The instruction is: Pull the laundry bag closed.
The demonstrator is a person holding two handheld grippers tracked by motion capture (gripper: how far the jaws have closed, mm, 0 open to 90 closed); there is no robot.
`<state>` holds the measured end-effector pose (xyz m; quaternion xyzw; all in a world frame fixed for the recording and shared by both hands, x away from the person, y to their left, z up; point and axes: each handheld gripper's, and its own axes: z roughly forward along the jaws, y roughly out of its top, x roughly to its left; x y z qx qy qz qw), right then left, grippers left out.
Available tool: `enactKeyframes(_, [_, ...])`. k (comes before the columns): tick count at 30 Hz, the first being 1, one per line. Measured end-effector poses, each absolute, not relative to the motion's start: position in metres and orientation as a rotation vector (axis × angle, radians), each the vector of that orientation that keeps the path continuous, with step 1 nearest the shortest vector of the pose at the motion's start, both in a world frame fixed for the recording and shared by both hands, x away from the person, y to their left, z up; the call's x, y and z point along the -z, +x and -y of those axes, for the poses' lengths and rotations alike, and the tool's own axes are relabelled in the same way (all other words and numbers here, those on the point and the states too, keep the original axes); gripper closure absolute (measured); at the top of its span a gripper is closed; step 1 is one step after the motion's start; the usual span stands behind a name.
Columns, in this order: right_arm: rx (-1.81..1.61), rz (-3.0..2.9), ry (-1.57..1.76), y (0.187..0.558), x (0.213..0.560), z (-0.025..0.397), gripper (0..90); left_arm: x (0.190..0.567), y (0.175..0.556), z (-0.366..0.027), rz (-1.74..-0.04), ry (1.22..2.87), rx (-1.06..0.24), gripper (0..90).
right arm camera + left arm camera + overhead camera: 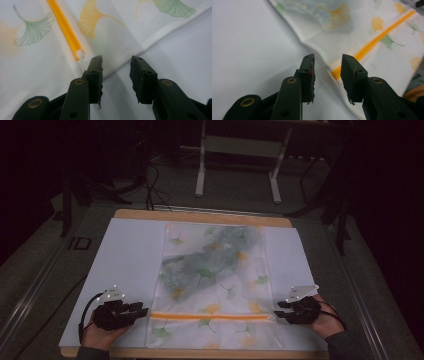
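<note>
- Ginkgo-print bag (pixel 215 285) lies flat on the white mat (pixel 125 260), orange zipper (pixel 210 316) nearest the person.
- Left gripper (pixel 137 311) hovers at the zipper's left end, jaws spread, holding nothing.
- Right gripper (pixel 281 310) mirrors it at the zipper's right end, likely so the 2 can grip both sides.

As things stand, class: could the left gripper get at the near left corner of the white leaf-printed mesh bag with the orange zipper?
Probably yes: the left gripper is open beside the bag's left edge, with bare white sheet between.

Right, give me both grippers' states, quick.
Left gripper: open, holding nothing, fingers at the left edge of the leaf-print bag.
Right gripper: open, holding nothing, at the bag's right edge.
</note>
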<state>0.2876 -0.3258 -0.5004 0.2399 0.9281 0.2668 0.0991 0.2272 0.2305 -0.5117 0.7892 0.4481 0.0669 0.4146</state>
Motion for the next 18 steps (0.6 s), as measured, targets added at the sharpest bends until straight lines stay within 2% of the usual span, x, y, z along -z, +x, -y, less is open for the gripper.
enactKeyframes(10, [-0.968, -2.614, 0.884, 0.292, 0.518, 0.332, 56.9, 0.516, 0.229, -0.232, -1.208, 1.960, -0.346, 60.7])
enactKeyframes(18, [-1.115, -2.459, 1.062, 0.292, 0.531, 0.335, 52.0, 0.527, 0.236, -0.232, -1.305, 1.996, -0.464, 52.7])
